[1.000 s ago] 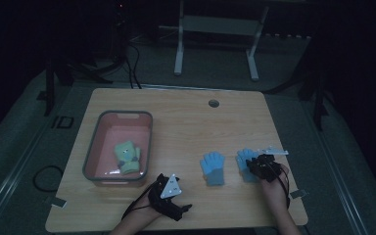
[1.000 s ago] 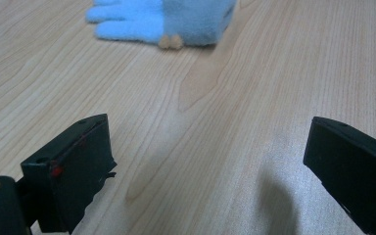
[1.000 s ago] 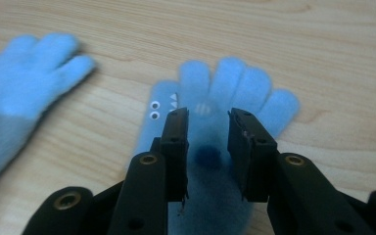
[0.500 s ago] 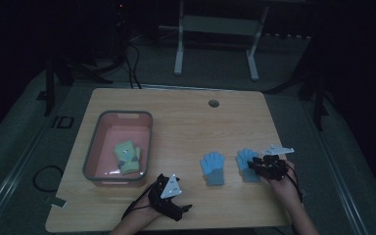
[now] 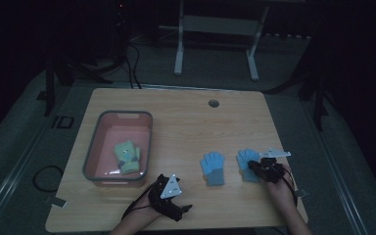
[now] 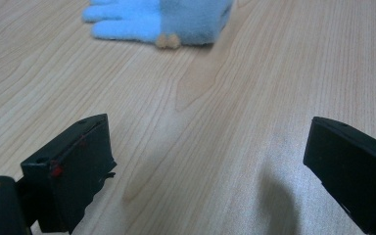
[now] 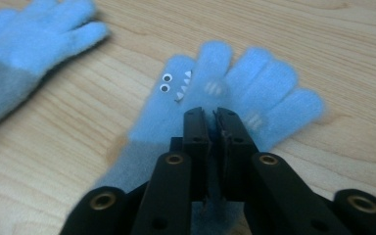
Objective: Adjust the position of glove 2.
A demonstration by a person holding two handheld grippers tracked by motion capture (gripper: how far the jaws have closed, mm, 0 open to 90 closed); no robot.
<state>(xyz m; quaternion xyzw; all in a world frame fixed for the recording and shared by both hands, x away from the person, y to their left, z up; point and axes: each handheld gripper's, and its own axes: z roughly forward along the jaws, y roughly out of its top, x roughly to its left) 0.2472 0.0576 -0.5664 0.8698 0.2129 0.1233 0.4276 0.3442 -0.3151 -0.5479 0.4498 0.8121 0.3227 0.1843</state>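
Observation:
Two blue gloves lie on the wooden table (image 5: 186, 122). The right-hand glove (image 5: 247, 157), with stuck-on eyes and teeth (image 7: 254, 83), lies flat under my right gripper (image 5: 255, 169). Its jaws (image 7: 213, 115) have just been closing and now stand together, pinching a fold of that glove's palm. The other blue glove (image 5: 213, 169) (image 7: 24, 44) lies free just to its left. My left gripper (image 5: 178, 203) rests near the table's front edge, open (image 6: 208, 156) over bare wood, with that free glove (image 6: 176, 17) some way ahead of it.
A grey-rimmed pink bin (image 5: 92, 166) stands at the table's left and holds a green glove (image 5: 127, 156). A small round hole (image 5: 213, 103) sits near the far edge. A white frame (image 5: 215, 44) stands on the floor beyond the table.
The right gripper's jaws have come together on the right-hand blue glove, and its hand shifted slightly. The left gripper and the other glove have stayed put.

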